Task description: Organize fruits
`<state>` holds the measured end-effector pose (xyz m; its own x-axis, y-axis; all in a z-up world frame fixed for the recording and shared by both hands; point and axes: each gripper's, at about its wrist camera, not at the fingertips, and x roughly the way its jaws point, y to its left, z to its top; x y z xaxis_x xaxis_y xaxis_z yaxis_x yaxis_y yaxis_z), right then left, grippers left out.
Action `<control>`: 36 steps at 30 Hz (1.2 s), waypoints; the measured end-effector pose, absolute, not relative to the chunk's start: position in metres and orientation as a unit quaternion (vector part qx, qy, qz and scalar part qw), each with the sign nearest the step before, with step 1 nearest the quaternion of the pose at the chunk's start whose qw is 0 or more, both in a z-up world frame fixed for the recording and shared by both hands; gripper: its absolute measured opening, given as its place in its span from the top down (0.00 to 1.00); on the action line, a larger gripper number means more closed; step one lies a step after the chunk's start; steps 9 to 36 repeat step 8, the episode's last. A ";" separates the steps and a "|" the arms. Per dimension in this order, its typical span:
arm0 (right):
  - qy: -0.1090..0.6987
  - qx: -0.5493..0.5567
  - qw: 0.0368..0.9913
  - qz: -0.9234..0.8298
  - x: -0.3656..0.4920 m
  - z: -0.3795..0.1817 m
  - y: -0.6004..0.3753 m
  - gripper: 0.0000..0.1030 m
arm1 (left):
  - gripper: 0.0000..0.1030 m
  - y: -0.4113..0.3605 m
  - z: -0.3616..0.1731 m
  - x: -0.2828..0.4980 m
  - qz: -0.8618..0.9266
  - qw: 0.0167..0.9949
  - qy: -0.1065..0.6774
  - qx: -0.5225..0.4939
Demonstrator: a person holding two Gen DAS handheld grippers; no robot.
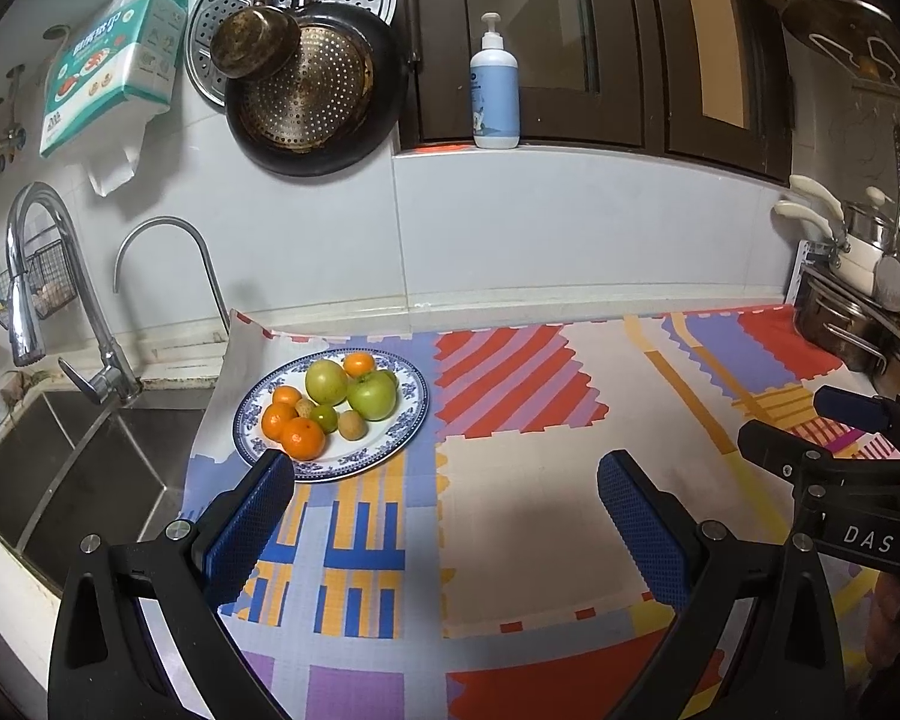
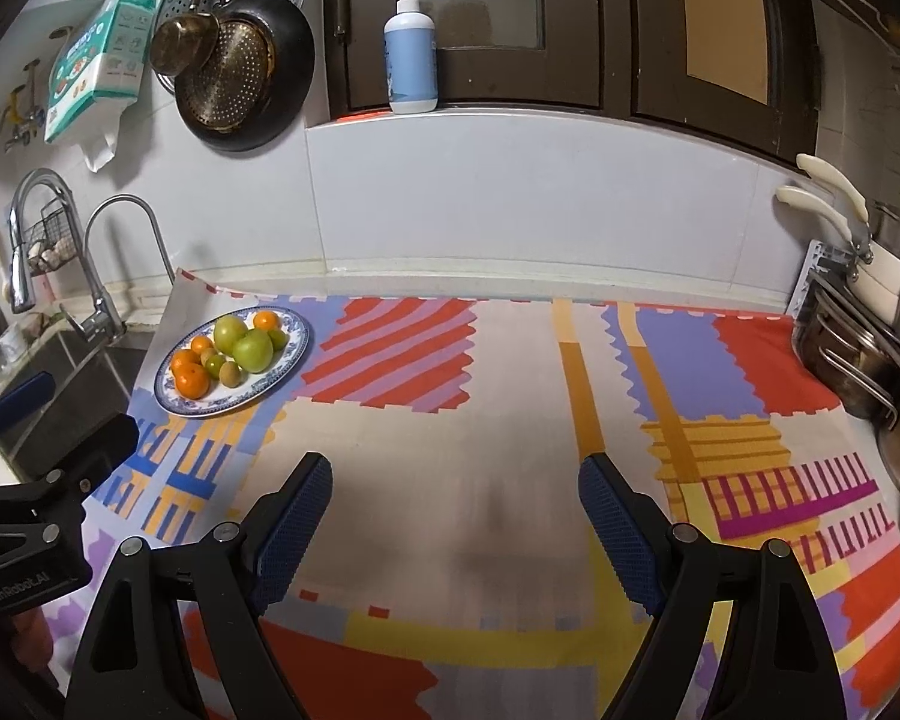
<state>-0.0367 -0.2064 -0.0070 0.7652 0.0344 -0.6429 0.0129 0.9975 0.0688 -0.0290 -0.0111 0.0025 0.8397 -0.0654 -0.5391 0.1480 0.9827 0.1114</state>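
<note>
Left wrist view: my left gripper (image 1: 450, 516) hangs wide open over the patterned mat (image 1: 540, 510), nothing between the pads. The plate (image 1: 402, 432) of fruits (image 1: 330, 405) sits ahead-left, beside the sink (image 1: 90, 468).

Right wrist view: my right gripper (image 2: 456, 516) also gapes empty over bare mat, plate far left, well apart.

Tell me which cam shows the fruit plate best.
Left wrist: the blue-and-white patterned china plate of oranges and green apples sits larger and nearer, though the left tool's fingertip overlaps its front rim. Right wrist shows the plate whole but smaller, far left.
</note>
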 end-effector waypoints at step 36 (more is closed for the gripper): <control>0.349 0.032 0.937 0.011 -0.032 -0.011 -0.204 0.18 | 0.00 -0.011 -0.001 -0.025 -0.048 0.956 0.281 0.074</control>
